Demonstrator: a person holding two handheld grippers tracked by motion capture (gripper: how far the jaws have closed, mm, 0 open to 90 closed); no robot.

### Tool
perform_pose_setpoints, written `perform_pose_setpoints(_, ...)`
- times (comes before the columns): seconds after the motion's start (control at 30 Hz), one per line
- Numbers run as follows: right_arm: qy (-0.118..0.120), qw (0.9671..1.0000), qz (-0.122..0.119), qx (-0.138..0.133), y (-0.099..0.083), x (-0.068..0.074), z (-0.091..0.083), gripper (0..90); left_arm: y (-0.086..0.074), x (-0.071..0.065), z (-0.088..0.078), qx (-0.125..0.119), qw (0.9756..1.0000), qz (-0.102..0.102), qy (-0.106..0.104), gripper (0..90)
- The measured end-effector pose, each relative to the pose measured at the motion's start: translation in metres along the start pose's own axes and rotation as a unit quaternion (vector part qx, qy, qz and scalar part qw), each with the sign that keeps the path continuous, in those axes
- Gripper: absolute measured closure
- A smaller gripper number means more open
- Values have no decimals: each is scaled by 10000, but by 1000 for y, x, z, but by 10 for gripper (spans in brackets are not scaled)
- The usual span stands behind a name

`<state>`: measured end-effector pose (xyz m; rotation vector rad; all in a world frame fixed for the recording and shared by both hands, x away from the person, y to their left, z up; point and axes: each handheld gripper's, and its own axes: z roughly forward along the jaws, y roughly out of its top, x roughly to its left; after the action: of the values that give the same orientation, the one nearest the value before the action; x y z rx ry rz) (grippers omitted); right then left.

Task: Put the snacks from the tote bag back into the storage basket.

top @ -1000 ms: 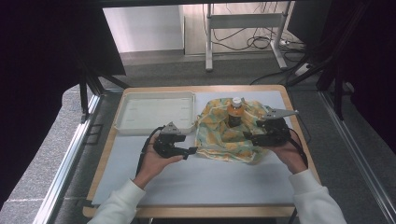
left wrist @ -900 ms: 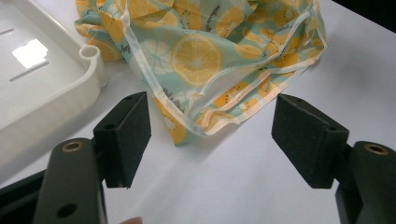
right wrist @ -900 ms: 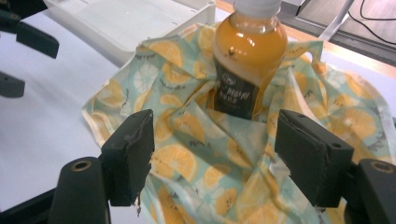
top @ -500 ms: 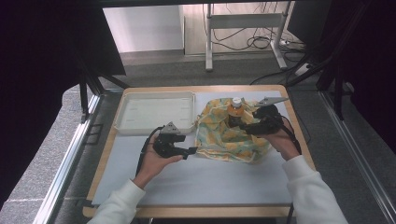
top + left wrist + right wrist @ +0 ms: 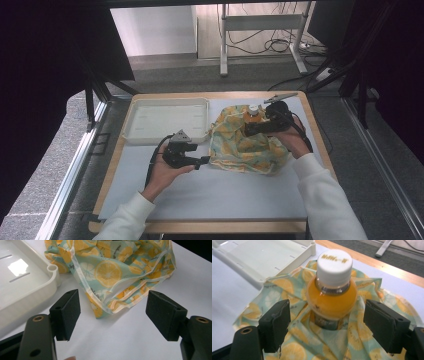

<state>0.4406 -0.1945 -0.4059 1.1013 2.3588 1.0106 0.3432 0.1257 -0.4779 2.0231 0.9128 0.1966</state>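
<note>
At the table (image 5: pixel 210 195), the right gripper (image 5: pixel 250 129), jaws just opened wide and empty, points at the orange bottle (image 5: pixel 332 293) standing in the lemon-print cloth (image 5: pixel 240 145), while the left gripper (image 5: pixel 204 161) rests open beside the cloth's edge.

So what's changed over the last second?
The right tool slid from the near right edge of the lemon-print cloth toward the white-capped orange juice bottle, its jaws opening, nothing gripped. The left tool, open, and the white plastic tray stayed put.
</note>
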Motion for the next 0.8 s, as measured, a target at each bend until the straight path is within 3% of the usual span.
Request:
perform_pose_setpoints(0.53, -147, 9998, 124, 98, 15, -3, 25, 220, -1, 0, 3, 43, 10000, 20, -8, 277)
perform_pose_setpoints(0.8, -175, 9994, 75, 302, 20, -2, 39, 221, -2, 0, 4, 54, 10000, 22, -29, 278)
